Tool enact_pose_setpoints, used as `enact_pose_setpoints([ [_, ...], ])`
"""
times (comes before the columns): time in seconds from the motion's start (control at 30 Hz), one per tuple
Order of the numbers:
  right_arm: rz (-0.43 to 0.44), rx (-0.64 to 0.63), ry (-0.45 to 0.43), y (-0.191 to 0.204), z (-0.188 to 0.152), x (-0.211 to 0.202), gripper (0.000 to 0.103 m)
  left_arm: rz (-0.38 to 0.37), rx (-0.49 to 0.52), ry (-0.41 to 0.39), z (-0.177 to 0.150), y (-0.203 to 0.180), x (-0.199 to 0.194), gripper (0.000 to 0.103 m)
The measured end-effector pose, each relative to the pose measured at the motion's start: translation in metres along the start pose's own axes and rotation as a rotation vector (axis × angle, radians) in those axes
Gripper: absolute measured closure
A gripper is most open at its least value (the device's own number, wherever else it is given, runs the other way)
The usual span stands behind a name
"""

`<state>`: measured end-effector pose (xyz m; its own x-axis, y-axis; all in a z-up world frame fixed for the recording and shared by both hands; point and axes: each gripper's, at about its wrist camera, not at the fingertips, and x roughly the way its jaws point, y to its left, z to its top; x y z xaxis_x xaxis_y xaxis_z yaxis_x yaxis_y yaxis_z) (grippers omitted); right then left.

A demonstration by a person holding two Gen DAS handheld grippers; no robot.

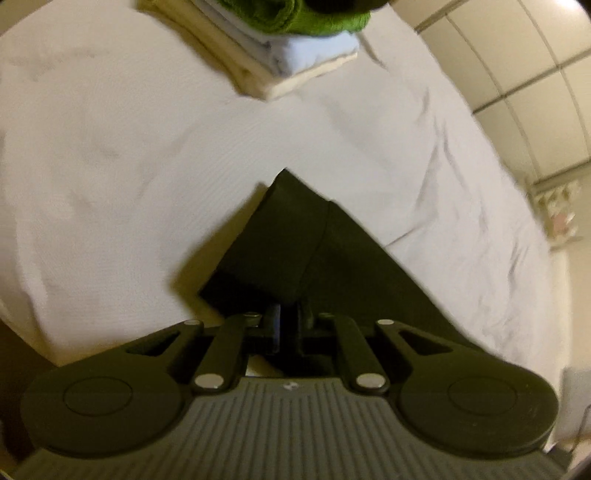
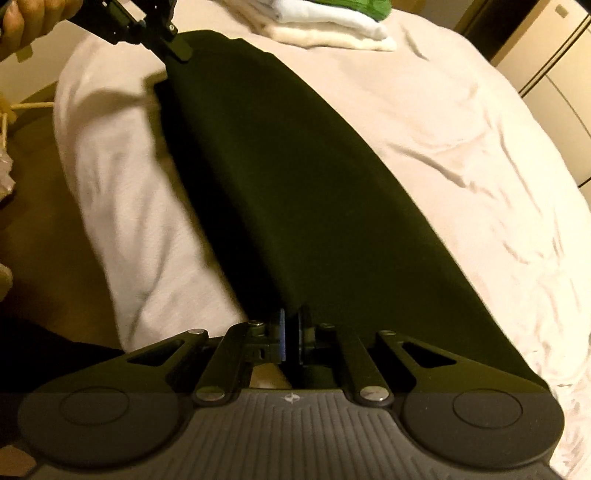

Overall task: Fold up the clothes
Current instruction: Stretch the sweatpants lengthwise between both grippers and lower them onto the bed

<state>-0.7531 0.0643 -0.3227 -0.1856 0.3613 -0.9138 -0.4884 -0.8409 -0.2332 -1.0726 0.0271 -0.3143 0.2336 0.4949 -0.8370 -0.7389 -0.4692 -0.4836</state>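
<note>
White wrinkled bedsheet (image 1: 129, 166) as work surface, pale panelled wardrobe doors (image 1: 517, 66) at the far right edge. Both views motion-blurred.

Dark, near-black flat cloth garment (image 2: 314, 192) spread along near side of bed, one long edge running between the two claws. Lies directly ahead of each claw, starting right at the fingertips.

Left gripper (image 1: 287, 317): closed down on garment's near edge, fabric pinched between the fingers. From its own camera, cloth fans away from the tips as a dark wedge with one folded flap, far corner pointing toward the stack. Seen from right wrist camera too, top left (image 2: 177, 50), clamped on garment's far-left corner, bare hand (image 2: 22, 22) behind it.

Right gripper (image 2: 291, 336): closed tight on garment's near edge, blue-faced pad visible against the cloth, fabric pinched between. Garment stretches up and left from the tips, across to the left claw's corner.

Stack of folded laundry at far side of bed, well apart from the garment: cream folded cloth (image 1: 258, 74) at bottom, pale blue-white folded cloth (image 1: 314, 51) above it, green knit-textured folded item (image 1: 314, 18) on top. Top of stack cut by frame edge.

Wooden floor (image 2: 44, 177) left of the bed in right wrist view.
</note>
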Motion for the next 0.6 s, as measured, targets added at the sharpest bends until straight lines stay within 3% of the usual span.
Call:
enact_pose_setpoints([
  [0.1,0.01,0.0,0.019,0.004,0.0,0.014,0.095,0.093,0.081,0.02,-0.004,-0.006,0.02,0.096],
  [0.2,0.053,0.056,0.057,0.0,0.004,0.028,0.073,0.186,0.14,0.025,-0.003,-0.019,0.032,0.089],
  [0.27,0.07,0.113,0.036,-0.008,0.005,0.022,0.057,0.236,0.178,0.006,-0.006,-0.028,0.027,0.085],
  [0.33,0.078,0.206,0.011,-0.024,-0.003,0.008,0.048,0.281,0.201,0.002,-0.012,-0.035,0.018,0.083],
  [0.4,0.049,0.301,0.012,-0.043,-0.017,-0.003,0.047,0.322,0.251,0.012,-0.021,-0.045,0.009,0.086],
  [0.5,-0.045,0.491,0.038,-0.083,-0.056,-0.019,0.047,0.313,0.411,0.031,-0.04,-0.08,0.002,0.086],
  [0.6,-0.154,0.668,0.06,-0.124,-0.106,-0.03,0.044,0.244,0.509,0.025,-0.06,-0.123,0.011,0.084],
])
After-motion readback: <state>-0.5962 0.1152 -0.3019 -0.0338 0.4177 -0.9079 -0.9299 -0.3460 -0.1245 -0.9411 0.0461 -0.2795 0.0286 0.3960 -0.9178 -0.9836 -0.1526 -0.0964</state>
